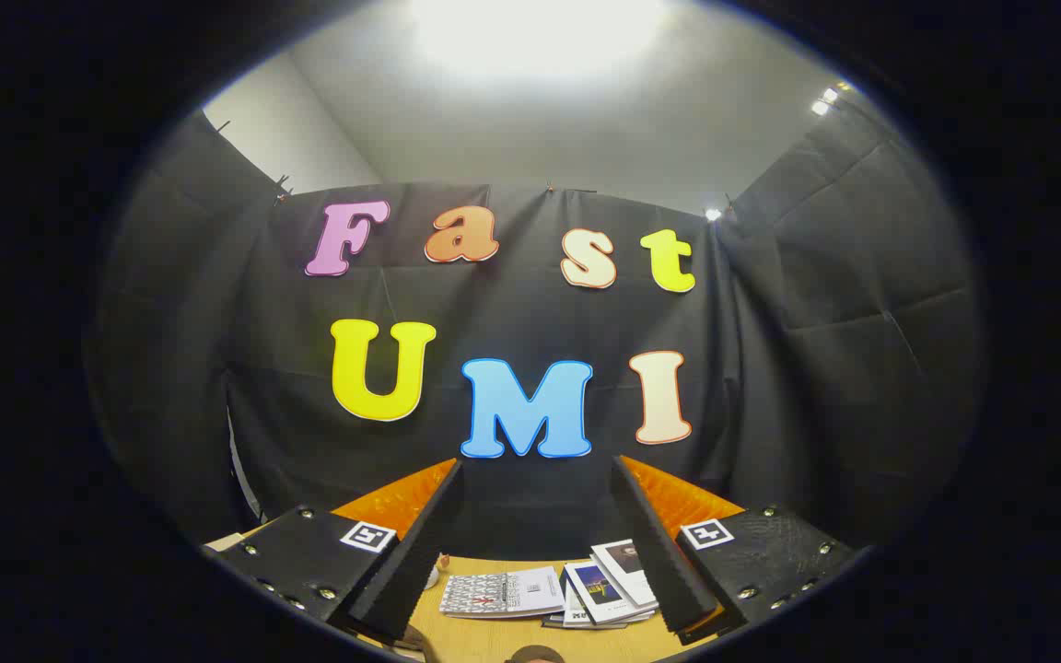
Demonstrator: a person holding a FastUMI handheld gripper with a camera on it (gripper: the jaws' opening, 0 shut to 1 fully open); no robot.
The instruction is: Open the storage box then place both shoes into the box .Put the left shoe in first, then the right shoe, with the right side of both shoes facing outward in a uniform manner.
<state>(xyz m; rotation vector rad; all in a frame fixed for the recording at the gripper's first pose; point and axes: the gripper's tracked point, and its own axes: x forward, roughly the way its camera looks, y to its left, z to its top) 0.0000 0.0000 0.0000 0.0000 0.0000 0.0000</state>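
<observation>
The gripper hangs with its fingers spread wide, holding nothing, above a wooden table. Booklets lie between and beyond them. No box or shoes here, so tilting down to find the box seems the smart move.

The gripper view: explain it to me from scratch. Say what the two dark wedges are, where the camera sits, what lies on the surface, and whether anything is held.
This picture comes from a camera that rides on a hand-held gripper and looks forward along it. The two dark wedges are its fingers, padded on the inside, with orange parts behind them. The jaws stand wide apart with nothing between them, so nothing is held. Beyond and below them is a wooden table. On it lie a few booklets, one flat and several fanned in a loose stack beside it. Behind the table hangs the booth's black cloth wall, with a white ceiling above.
</observation>
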